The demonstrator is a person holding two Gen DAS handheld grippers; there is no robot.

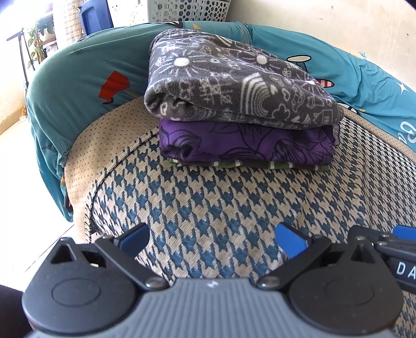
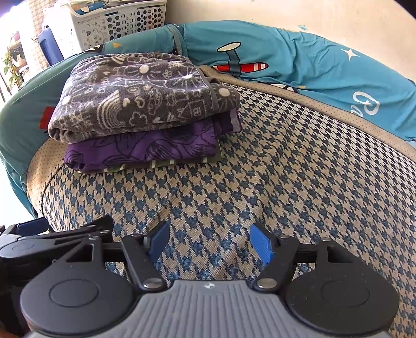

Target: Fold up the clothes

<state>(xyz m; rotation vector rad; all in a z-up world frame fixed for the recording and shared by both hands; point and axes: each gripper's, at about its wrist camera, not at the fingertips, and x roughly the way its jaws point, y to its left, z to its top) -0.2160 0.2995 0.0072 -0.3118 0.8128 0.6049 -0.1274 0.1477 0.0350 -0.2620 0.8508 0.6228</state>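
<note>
Houndstooth upholstery (image 1: pixel 234 208) in blue and cream fills the foreground of both wrist views, a cushioned seat or bed top rather than a desk. On it, at the bottom of its own view, the left gripper (image 1: pixel 212 240) hovers with its blue pads spread wide and nothing between them; the right gripper (image 2: pixel 209 243) sits just beside it, its jaws likewise apart and empty, and each tool shows at the edge of the other's view. Outward from them lies bare patterned cloth, and beyond that, at about twelve o'clock from the left gripper and eleven o'clock from the right, stands a neat stack of folded clothes: a grey fleece with white doodles (image 1: pixel 234 80) on top, a purple floral piece (image 1: pixel 244 143) under it, and a green striped piece (image 1: pixel 247 164) at the bottom, only its edge showing. The stack's long axis runs roughly from nine to three o'clock across both views, rolled fold facing the grippers. The left gripper appears more squarely in line with it. A teal printed sheet (image 2: pixel 299 65) lies bunched behind the stack from nine round to two o'clock, with a perforated laundry basket (image 2: pixel 117 20) farther back at eleven. No loose garment lies within reach, so the next piece probably must come from that basket or the teal cloth.
</note>
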